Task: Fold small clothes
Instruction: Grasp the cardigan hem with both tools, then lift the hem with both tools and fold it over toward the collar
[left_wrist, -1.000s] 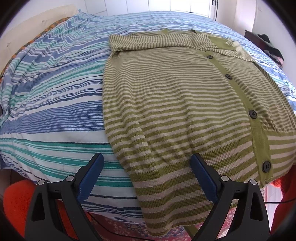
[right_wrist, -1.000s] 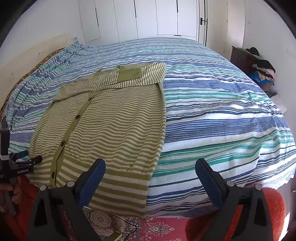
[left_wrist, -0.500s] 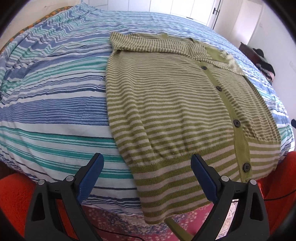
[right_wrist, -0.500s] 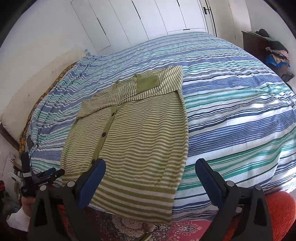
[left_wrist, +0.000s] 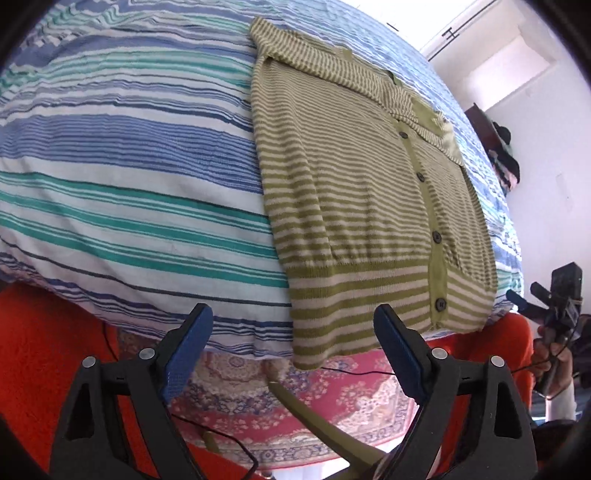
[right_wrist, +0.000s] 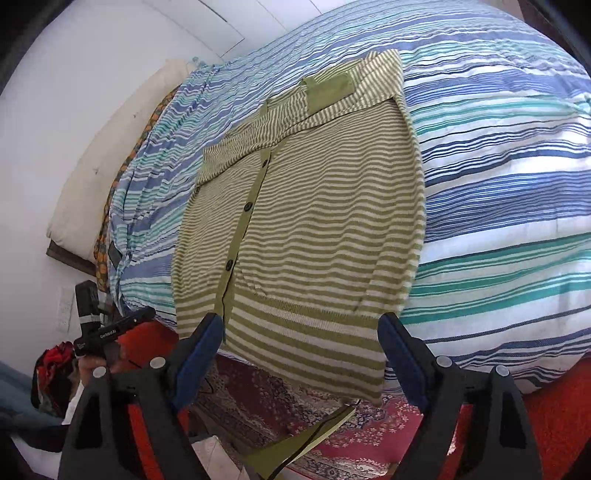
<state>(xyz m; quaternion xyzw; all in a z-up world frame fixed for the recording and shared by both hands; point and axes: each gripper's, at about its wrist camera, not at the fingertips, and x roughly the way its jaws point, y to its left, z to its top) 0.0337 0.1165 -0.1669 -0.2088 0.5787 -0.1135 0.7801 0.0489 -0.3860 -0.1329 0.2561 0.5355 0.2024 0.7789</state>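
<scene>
Though spread flat and buttoned up, hangs by its hem over the near edge of the bed: one green-and-cream striped cardigan (left_wrist: 369, 206) (right_wrist: 314, 229). Lies on a blue, teal and white striped bed cover (left_wrist: 129, 177) (right_wrist: 498, 184), sleeves folded across the chest. Shows four dark buttons (left_wrist: 436, 236) down the front band in the left wrist view.

Left gripper (left_wrist: 291, 317) (right_wrist: 110, 332): jaws wide apart and closing, pointed down at the hem's left corner, blue pads (left_wrist: 184, 354) not pressing on cloth, nothing pinched. Right gripper (right_wrist: 301, 325) (left_wrist: 546, 295): likewise wide apart and closing, hem seen in the gap beyond the tips, pads (right_wrist: 402, 365) clear of the knit.

Round about: one patterned red rug (left_wrist: 277, 387) (right_wrist: 369, 424) on the floor below the hem, with one thin black cable (left_wrist: 221, 435) and one olive strap (left_wrist: 314, 413) lying across it. Orange-red cloth (left_wrist: 44, 350) to either side of the rug. One pale pillow (right_wrist: 110, 166) at the head of the bed, against the white wall. One heap of clothes (left_wrist: 506, 155) on dark furniture past the far side of the bed.

Plenty of bare cover on both sides of the cardigan and beyond its collar. Nothing lying on the knit itself.
</scene>
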